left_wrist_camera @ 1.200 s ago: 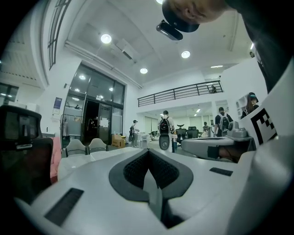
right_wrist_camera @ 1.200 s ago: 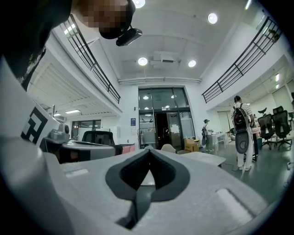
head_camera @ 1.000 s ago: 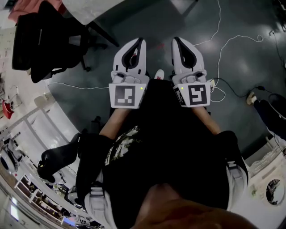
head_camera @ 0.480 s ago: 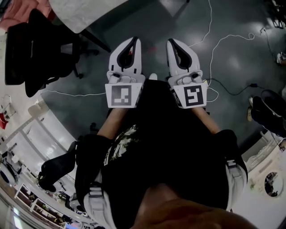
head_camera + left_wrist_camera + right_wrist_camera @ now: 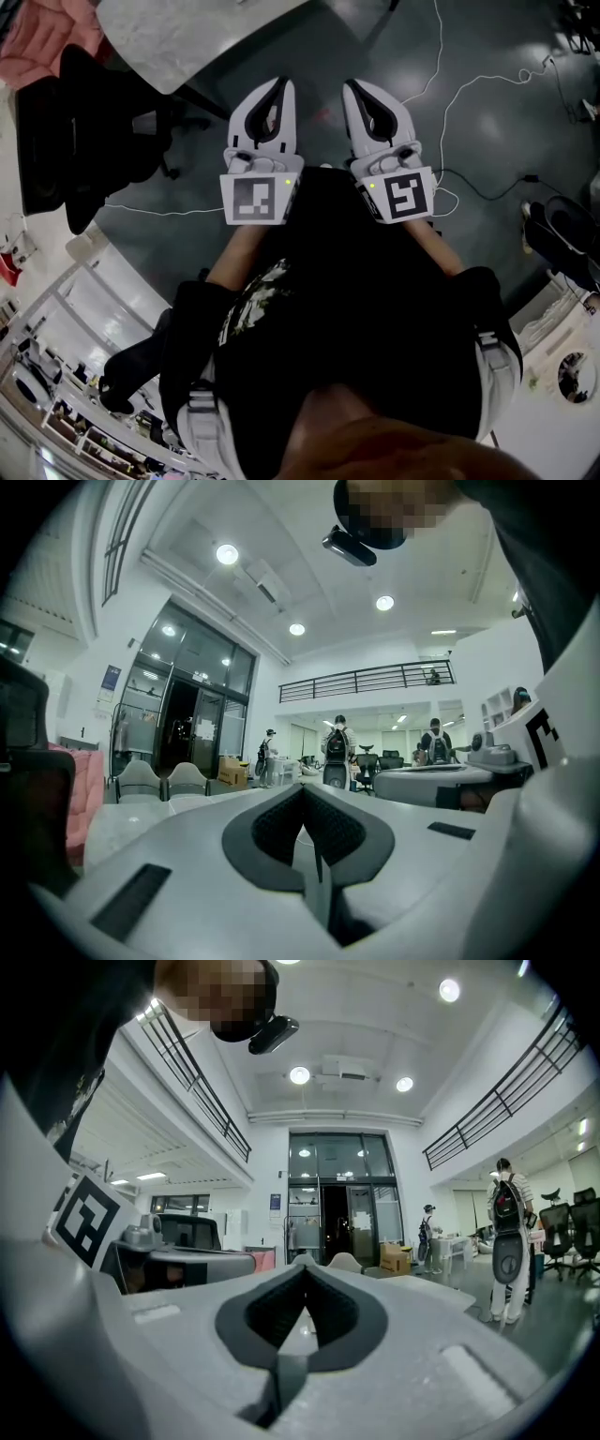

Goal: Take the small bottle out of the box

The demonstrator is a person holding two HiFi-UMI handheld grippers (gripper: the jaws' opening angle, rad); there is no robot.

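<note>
No small bottle and no box holding one show in any view. In the head view my left gripper point(image 5: 282, 84) and right gripper point(image 5: 350, 85) are held side by side close to the person's body, above the dark floor. Both point forward with their jaws closed together and nothing between them. In the left gripper view the left gripper point(image 5: 303, 788) has its tips meeting, and beyond it lies a large hall. The right gripper point(image 5: 306, 1262) looks the same in the right gripper view, facing glass doors.
A black office chair point(image 5: 89, 122) and a grey table point(image 5: 178, 33) stand at the upper left, with pink cloth point(image 5: 42, 47) beside them. White cables point(image 5: 469, 89) trail over the floor on the right. Several people point(image 5: 337, 752) stand far off in the hall near cardboard boxes point(image 5: 230, 771).
The head view has swung a little, so the chair and table sit lower and further left in frame. Both grippers stay shut, side by side, the right one slightly closer to the left.
</note>
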